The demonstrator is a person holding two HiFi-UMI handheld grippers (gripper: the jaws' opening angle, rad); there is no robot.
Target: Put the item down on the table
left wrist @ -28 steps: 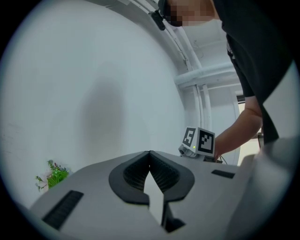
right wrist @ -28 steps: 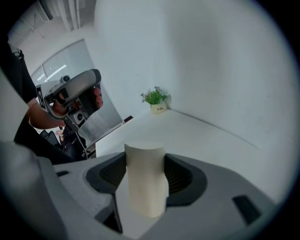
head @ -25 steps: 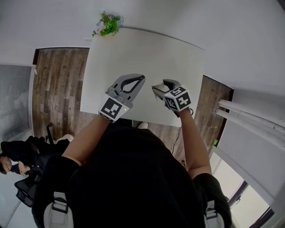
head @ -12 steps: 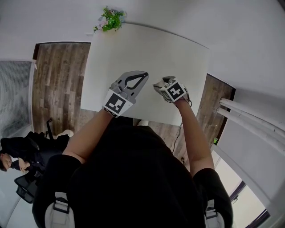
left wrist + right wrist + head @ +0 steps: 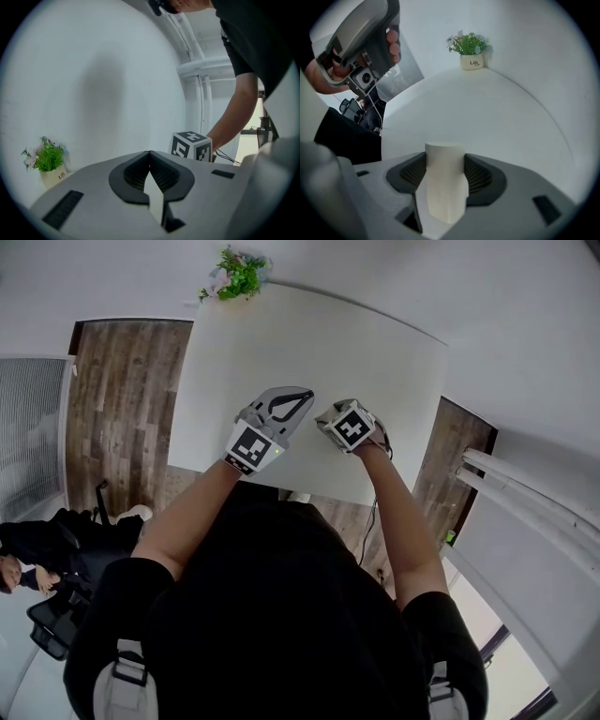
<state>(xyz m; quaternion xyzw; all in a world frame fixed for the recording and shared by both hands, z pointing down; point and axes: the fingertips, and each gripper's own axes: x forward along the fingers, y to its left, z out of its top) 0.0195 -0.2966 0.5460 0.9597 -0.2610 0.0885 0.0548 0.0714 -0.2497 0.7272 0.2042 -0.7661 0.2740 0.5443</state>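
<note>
The right gripper (image 5: 445,159) is clamped on a cream cylinder (image 5: 444,185). Its dark ribbed pads (image 5: 478,176) press on both sides of the cylinder, whose flat end sticks out past them towards the white table (image 5: 497,112). In the head view this gripper (image 5: 324,419) points steeply down over the near part of the table (image 5: 309,343), a little right of the middle. No view shows whether the cylinder touches the tabletop.

The left gripper (image 5: 150,153) is clenched and holds nothing, its two tips meeting at one point. It sits just left of the right one in the head view (image 5: 305,396) and points nearly level across the table.

A small potted plant (image 5: 234,276) stands at the far left corner of the table, against the white wall.
</note>
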